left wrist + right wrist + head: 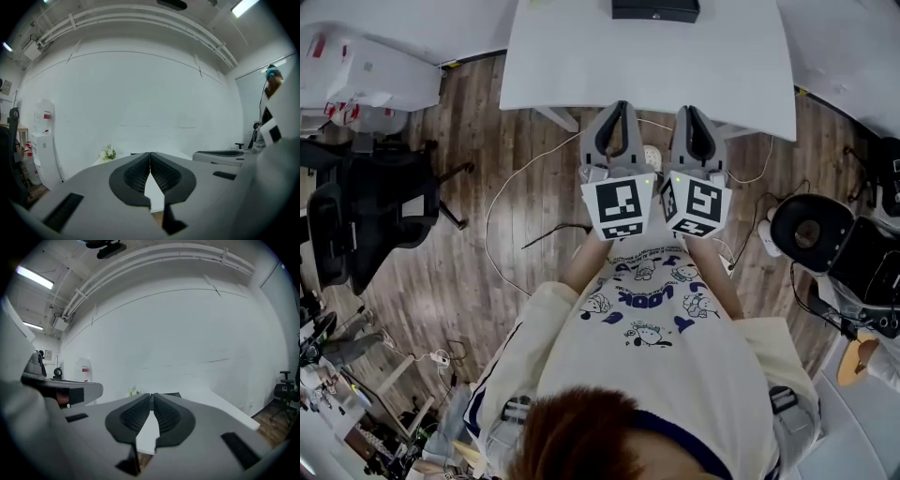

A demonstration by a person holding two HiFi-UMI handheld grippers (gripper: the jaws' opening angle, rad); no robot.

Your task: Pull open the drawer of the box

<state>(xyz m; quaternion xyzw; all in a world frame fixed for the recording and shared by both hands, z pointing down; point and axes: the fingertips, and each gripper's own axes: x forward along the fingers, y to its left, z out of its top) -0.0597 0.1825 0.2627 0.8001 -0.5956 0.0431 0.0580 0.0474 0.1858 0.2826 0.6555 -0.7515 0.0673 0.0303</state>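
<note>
The box [655,9] is seen in the head view at the far edge of the white worktop [647,66], roughly in the middle of its width. Only a low, black, oblong shape can be made out, cut off by the top edge of the picture. No drawer front or handle can be told apart at this size.

The left tongs [622,103] and the right tongs [689,110] are held side by side, close to the person's chest, over the wooden floor [525,197] just short of the worktop's near edge and well apart from the box. In the left gripper view the left tongs [150,153] are clenched, the ribbed black pads meeting at the tips with nothing between them. The right gripper view shows the right tongs [152,394] clenched likewise on nothing. A black office chair [375,206] stands on the floor to the left.
</note>
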